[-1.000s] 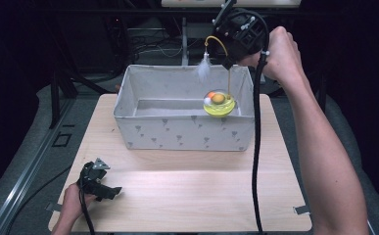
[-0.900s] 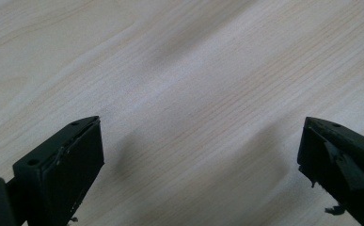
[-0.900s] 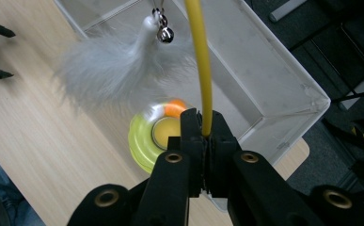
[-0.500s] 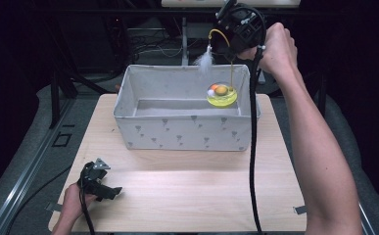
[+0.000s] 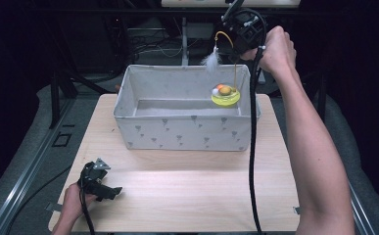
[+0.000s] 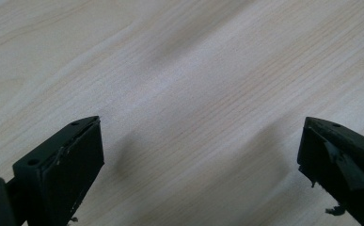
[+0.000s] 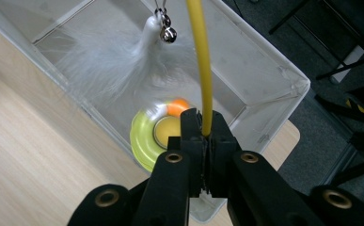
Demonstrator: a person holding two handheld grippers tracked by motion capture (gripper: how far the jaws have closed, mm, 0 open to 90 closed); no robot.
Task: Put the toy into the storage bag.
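Two grippers work at one pale wooden table (image 5: 187, 196). Nearest the person, at the table's front left corner, the left gripper (image 5: 99, 183) rests low over the wood in the left hand (image 5: 72, 203), its jaws spread wide with nothing between them; in the left gripper view the bare tabletop grain lies between the two black jaws. Farther back stands a grey fabric bin (image 5: 182, 132) printed with small triangles, open at the top. Above its far right corner the right gripper (image 7: 203, 127) is held high in the right hand (image 5: 275, 49), jaws clenched on the yellow wire (image 7: 201, 61) of a cat toy. The toy's yellow-green round base (image 5: 225, 95) hangs over the bin's right end, while a white feather (image 5: 210, 59) with a small bell (image 7: 169, 33) dangles from the wire's arched tip.
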